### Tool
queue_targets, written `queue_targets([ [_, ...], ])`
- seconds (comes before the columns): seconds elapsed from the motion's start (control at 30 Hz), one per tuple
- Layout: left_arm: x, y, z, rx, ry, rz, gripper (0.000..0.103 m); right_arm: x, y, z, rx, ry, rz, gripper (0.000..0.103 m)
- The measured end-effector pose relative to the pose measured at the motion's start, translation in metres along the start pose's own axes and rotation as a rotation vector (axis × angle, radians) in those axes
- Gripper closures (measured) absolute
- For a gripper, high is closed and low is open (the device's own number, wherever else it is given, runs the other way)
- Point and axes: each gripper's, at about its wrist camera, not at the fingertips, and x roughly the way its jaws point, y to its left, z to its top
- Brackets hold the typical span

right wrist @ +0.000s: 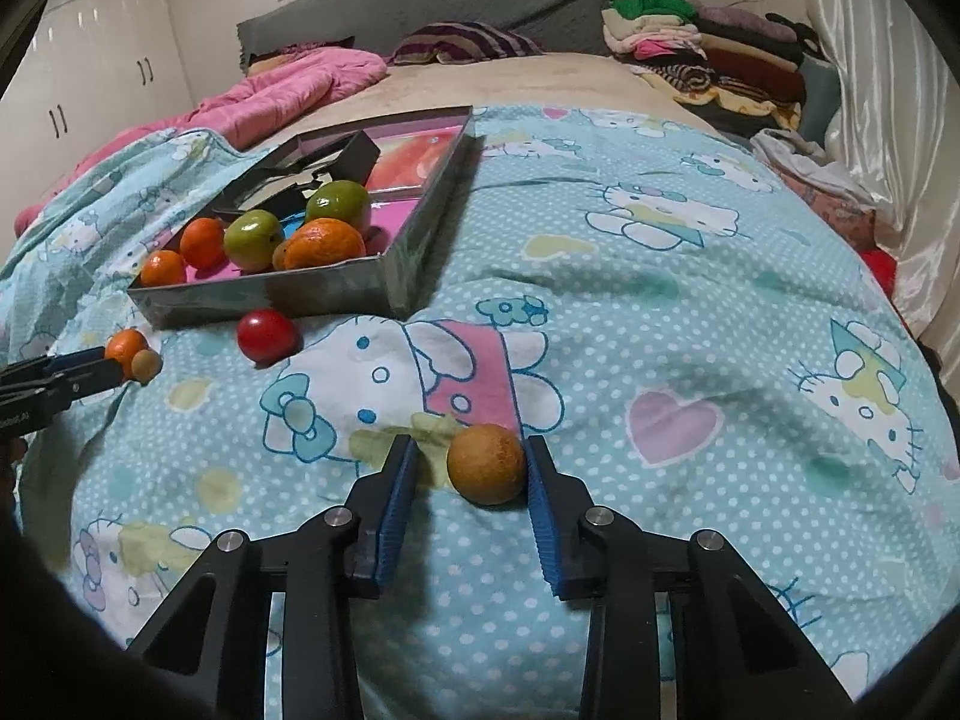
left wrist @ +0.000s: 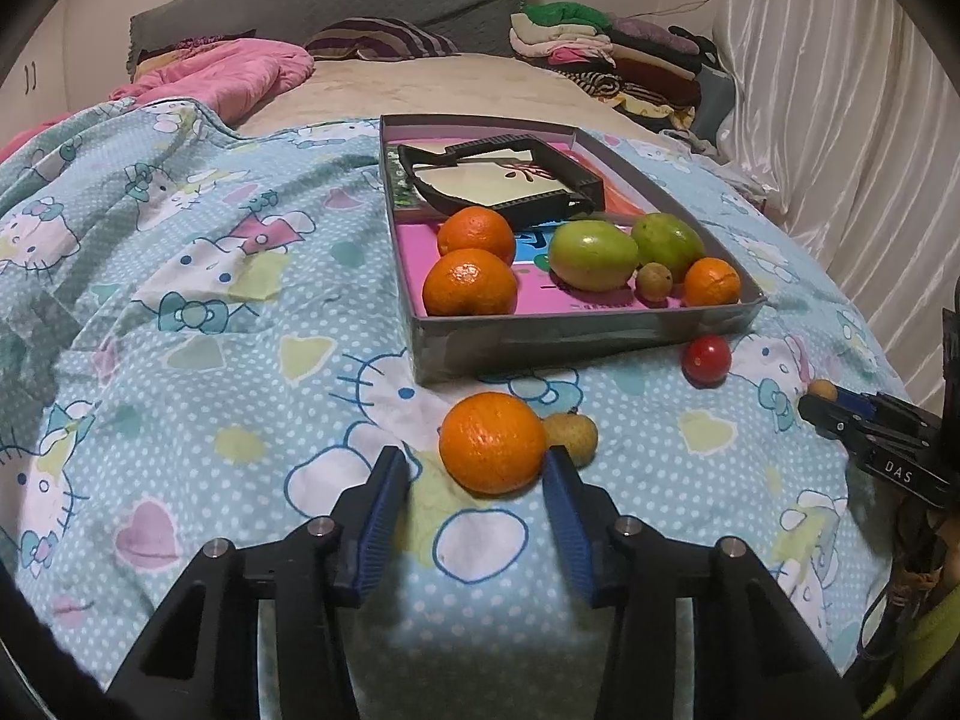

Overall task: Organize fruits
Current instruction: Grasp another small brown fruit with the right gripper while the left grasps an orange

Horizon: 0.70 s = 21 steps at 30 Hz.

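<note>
The left gripper (left wrist: 477,468) stands wide, its blue pads on either side of a loose orange (left wrist: 491,443) that lies on the patterned bedspread (left wrist: 210,360); the right-hand pad looks to touch the fruit, the left-hand one is apart from it. A small tan fruit (left wrist: 573,437) sits just behind the orange, touching or nearly so.

The right gripper (right wrist: 471,468) is likewise wide, framing a small brown round fruit (right wrist: 486,464) on the bedspread, which rests against one pad with a gap at the other. Neither fruit is gripped or lifted.

Farther out, a red fruit (left wrist: 707,359) lies just beside the near wall of the grey tray (left wrist: 570,339). Inside the tray are three oranges, two green fruits (left wrist: 593,255), one more small tan fruit, and a black frame toward the back.

The step in hand appears to be grasping, with both tongs set for a pick at once. The next move calls for closing evenly on each fruit, then carrying it over the tray wall. The orange's neighbour may roll when nudged, and the soft bedding gives little support.
</note>
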Motion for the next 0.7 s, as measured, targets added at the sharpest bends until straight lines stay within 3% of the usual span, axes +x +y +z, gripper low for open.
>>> queue_targets([
  [0.23, 0.008, 0.001, 0.003, -0.002, 0.001, -0.021, 0.057, -0.003, 0.003, 0.003, -0.019, -0.024, -0.002, 0.077],
  [0.7, 0.016, 0.006, 0.012, -0.044, 0.001, -0.072, 0.067, -0.003, 0.006, 0.004, -0.026, -0.017, 0.02, 0.078],
])
